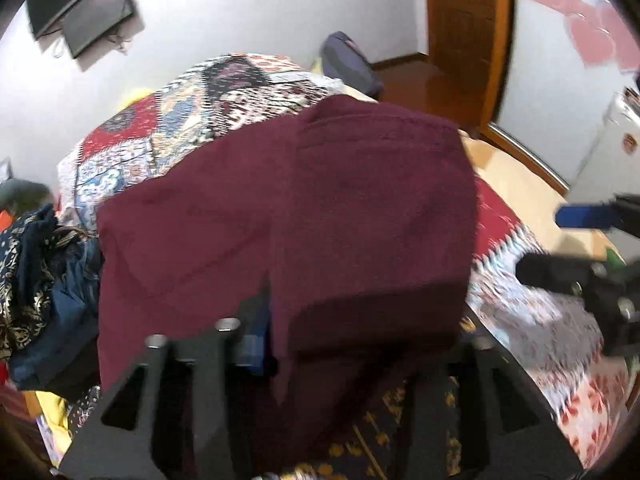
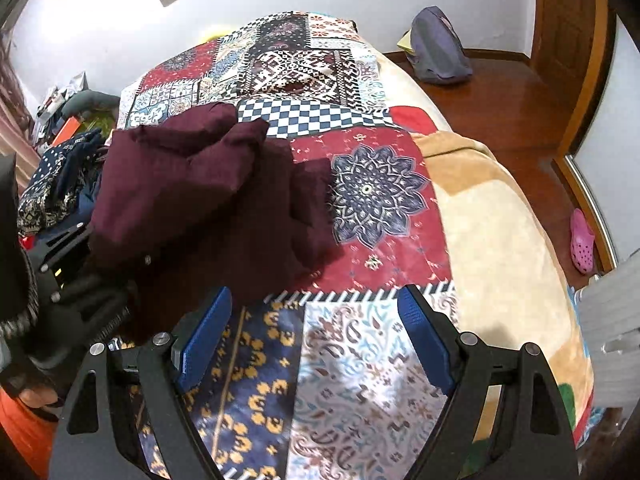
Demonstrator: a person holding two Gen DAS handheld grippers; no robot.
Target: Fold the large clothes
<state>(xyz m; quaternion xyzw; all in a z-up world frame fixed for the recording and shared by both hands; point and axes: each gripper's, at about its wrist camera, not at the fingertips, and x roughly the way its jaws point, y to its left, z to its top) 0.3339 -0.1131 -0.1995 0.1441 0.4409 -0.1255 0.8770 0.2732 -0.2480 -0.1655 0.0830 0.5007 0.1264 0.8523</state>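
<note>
A maroon garment (image 1: 320, 208), folded over itself, hangs from my left gripper (image 1: 320, 344) and hides its fingertips; the jaws are shut on the cloth. In the right wrist view the same maroon garment (image 2: 208, 192) is bunched above the patchwork bedspread (image 2: 376, 184), held at the left by my left gripper (image 2: 68, 280). My right gripper (image 2: 316, 320) is open and empty, its blue pads (image 2: 208, 332) spread wide just right of the garment's lower edge. The right gripper (image 1: 592, 240) also shows at the right edge of the left wrist view.
A pile of dark blue patterned clothes (image 2: 56, 184) lies at the bed's left side. A beige blanket (image 2: 488, 216) covers the bed's right edge. A grey bag (image 2: 438, 48) and a pink clog (image 2: 582, 240) lie on the wooden floor.
</note>
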